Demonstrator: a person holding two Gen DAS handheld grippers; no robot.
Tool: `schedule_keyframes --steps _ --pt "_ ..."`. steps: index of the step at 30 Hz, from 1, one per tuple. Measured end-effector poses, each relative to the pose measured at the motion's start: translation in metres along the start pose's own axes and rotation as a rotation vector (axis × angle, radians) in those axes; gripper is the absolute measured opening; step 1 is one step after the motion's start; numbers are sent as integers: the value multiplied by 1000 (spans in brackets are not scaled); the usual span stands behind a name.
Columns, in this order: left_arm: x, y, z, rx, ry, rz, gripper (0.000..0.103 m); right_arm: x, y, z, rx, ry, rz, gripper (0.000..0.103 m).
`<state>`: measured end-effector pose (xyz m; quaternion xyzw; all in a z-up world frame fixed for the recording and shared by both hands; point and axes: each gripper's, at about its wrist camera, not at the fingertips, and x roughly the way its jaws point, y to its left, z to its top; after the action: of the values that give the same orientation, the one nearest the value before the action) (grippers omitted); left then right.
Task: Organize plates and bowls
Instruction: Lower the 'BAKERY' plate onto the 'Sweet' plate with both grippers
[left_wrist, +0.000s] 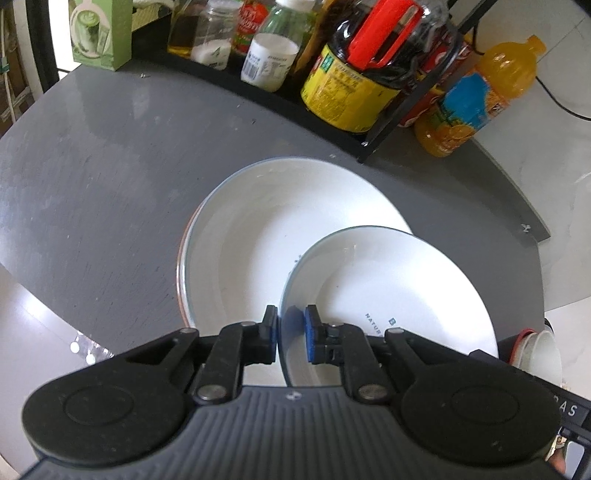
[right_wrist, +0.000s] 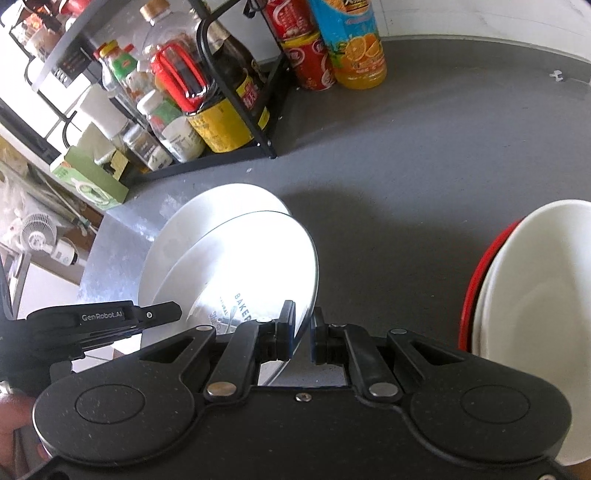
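Left wrist view: your left gripper (left_wrist: 291, 334) has its blue-padded fingers (left_wrist: 312, 332) pinched on the near rim of the small white plate (left_wrist: 391, 291), one pad either side of the rim. That plate is tilted, with its far edge over the big white plate (left_wrist: 266, 229) lying flat on the grey worktop (left_wrist: 92, 177). Under the big one you can just make out a reddish rim, so there may be a third plate below, can't tell for sure.

Right wrist view: your right gripper (right_wrist: 303, 334) is on the same small plate (right_wrist: 258, 266) from the opposite rim. The rim passes between the fingers and the left pad is on it, but there's a sliver of gap at the right pad, so I can't tell if it's truly clamped. The big plate (right_wrist: 177, 236) shows behind it, toward the worktop's left edge.

Bowls: two nested at the right side of the worktop (right_wrist: 406, 166), a white bowl (right_wrist: 535, 280) sitting inside a red bowl (right_wrist: 476, 273). In the left view they only peek in at the right (left_wrist: 539, 350).

At the back edge there's a black wire rack (right_wrist: 236, 92) packed with sauce bottles and jars, too crowded to count. Beside it stand one orange juice bottle (right_wrist: 354, 44) and one red can (right_wrist: 310, 62), touching each other. One green box (left_wrist: 101, 33) sits at the rack's other end.
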<state>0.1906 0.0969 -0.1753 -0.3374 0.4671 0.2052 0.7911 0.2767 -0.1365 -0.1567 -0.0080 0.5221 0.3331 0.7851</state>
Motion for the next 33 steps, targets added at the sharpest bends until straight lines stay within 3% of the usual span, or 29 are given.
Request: schedule_keyframes --steps 14,26,33 --pt "15 11 4 -21 14 61 16 18 12 8 -44 26 -13 8" --pt "20 6 8 34 -11 115 17 29 10 10 -20 44 -3 9" --pt "21 5 14 43 -15 148 17 41 3 8 2 65 -18 27"
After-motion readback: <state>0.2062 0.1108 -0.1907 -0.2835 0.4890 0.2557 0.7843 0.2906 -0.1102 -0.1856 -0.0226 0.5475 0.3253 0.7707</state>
